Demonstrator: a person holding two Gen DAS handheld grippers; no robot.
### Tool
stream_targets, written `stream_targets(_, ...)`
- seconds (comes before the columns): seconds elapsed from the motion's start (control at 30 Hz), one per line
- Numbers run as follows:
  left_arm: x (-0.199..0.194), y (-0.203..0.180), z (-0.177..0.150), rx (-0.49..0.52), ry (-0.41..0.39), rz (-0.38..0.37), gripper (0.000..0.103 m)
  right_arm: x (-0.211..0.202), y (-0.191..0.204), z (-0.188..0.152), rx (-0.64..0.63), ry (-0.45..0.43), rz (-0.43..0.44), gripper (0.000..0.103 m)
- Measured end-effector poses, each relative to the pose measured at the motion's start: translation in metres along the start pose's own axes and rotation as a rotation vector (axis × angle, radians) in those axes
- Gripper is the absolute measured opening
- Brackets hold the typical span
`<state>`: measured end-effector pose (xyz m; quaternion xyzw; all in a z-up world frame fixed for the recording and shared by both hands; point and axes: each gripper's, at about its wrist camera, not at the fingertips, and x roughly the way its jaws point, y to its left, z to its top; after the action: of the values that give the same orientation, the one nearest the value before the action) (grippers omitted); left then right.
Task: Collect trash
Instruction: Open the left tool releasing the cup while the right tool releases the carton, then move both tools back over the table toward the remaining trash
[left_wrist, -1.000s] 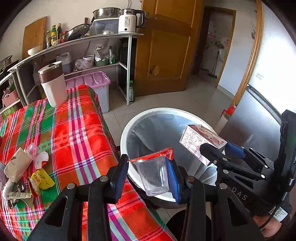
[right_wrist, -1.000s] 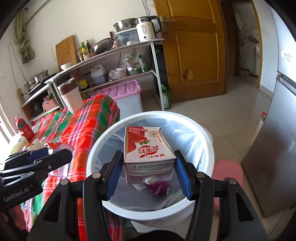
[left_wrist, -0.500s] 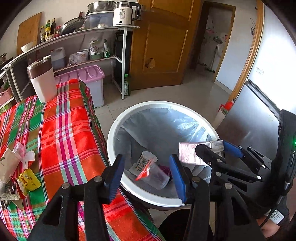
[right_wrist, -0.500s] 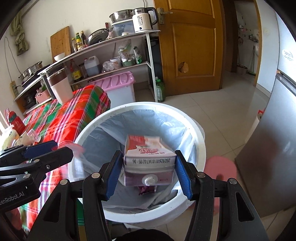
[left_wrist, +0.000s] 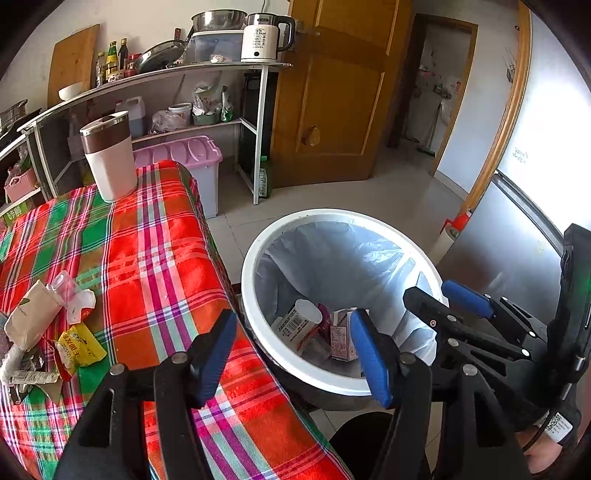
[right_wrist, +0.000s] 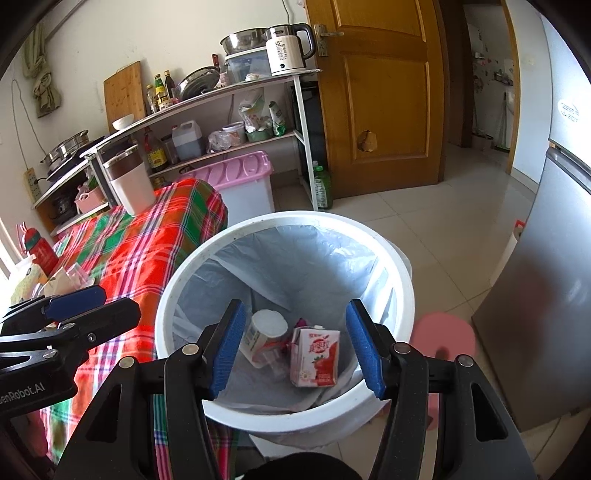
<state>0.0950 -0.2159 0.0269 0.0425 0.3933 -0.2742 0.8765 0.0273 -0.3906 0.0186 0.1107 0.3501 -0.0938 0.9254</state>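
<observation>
Plaid tablecloth (left_wrist: 155, 266), left of the white bin (left_wrist: 317, 373), carries loose wrappers (left_wrist: 79, 345). Left gripper (left_wrist: 295, 354) hangs over the bin's near rim, jaws opening, nothing between them. Right gripper (right_wrist: 297, 349) stands apart and empty above the bin; milk carton (right_wrist: 316, 358) and cup (right_wrist: 262, 338) lie inside.

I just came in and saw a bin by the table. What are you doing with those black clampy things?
A person holding two grippers is collecting trash. The left gripper, jaws opening, and the open right gripper hover empty over the round white lined bin. A pink strawberry milk carton and a clear plastic cup lie inside. Crumpled wrappers wait on the red plaid tablecloth.
</observation>
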Motion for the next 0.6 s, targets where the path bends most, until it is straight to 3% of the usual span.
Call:
stream_targets(0.43,-0.042,0.035,-0.015,-0.062,-0.066,0.028,0.068,-0.019,0.039,-0.003,-0.039,-0.036,0.064,0.057)
stream_targets(0.6,-0.055,0.059,-0.027,-0.094,-0.084,0.071,0.068,-0.022,0.06,-0.005,-0.064,-0.042,0.1,0.057)
